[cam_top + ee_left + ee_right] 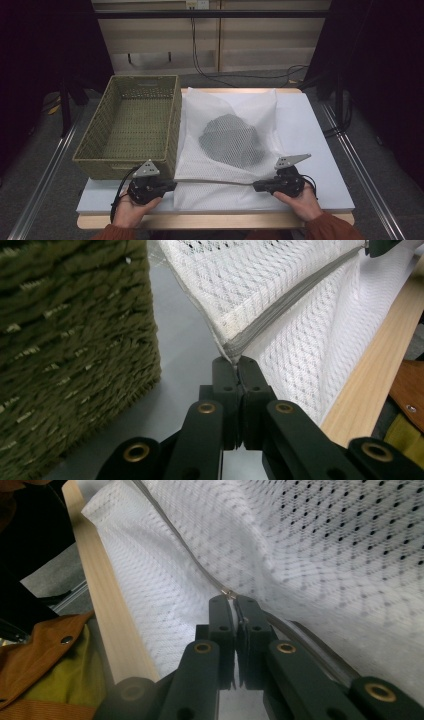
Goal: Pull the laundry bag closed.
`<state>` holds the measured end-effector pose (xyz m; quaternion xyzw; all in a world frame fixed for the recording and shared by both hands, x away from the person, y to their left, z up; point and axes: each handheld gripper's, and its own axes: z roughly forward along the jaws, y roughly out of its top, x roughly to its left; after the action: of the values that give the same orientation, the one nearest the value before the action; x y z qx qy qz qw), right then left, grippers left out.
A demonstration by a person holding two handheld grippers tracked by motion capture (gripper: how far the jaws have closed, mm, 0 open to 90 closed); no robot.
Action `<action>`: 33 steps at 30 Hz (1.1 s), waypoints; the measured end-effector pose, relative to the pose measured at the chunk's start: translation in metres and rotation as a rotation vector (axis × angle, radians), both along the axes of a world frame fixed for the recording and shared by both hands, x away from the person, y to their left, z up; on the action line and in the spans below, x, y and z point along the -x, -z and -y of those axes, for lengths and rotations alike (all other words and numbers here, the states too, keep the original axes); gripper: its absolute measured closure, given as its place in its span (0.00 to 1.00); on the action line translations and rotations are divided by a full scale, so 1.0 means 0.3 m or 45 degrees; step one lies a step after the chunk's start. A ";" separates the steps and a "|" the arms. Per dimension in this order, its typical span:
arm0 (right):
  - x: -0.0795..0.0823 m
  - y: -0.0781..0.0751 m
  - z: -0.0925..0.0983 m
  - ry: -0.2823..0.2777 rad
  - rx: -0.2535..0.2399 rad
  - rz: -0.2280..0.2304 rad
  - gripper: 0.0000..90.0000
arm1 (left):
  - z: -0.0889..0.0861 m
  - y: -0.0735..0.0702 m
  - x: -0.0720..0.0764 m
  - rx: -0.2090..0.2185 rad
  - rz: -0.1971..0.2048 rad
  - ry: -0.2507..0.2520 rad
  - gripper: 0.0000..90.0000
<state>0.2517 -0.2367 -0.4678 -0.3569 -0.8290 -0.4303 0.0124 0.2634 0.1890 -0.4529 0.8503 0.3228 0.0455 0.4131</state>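
A white mesh laundry bag (225, 145) lies on the pale table top with a dark grey garment (232, 140) showing through its mesh. A grey zipper (220, 182) runs along its near side. My left gripper (172, 186) is shut on the bag's left end of the zipper (235, 347), beside the basket's corner. My right gripper (256, 186) is shut on the zipper's pull (229, 594) further right, with the zipper line (175, 535) stretching away from its jaws.
A woven olive basket (131, 125) stands at the left of the table, its wall (75, 340) close beside my left gripper. The wooden front edge (215, 220) of the table runs just behind both hands. Metal rails flank the table.
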 end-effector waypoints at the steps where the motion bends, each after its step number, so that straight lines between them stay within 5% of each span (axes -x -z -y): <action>1: -0.001 0.000 0.003 0.002 -0.002 0.002 0.97 | 0.001 0.000 0.001 0.000 -0.003 -0.002 0.98; 33: 0.019 0.000 0.069 0.081 -0.020 -0.012 0.97 | -0.010 0.000 0.003 0.003 -0.010 0.004 0.98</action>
<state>0.2459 -0.2574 -0.4680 -0.3850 -0.8137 -0.4354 0.0053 0.2626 0.1919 -0.4528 0.8505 0.3231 0.0413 0.4131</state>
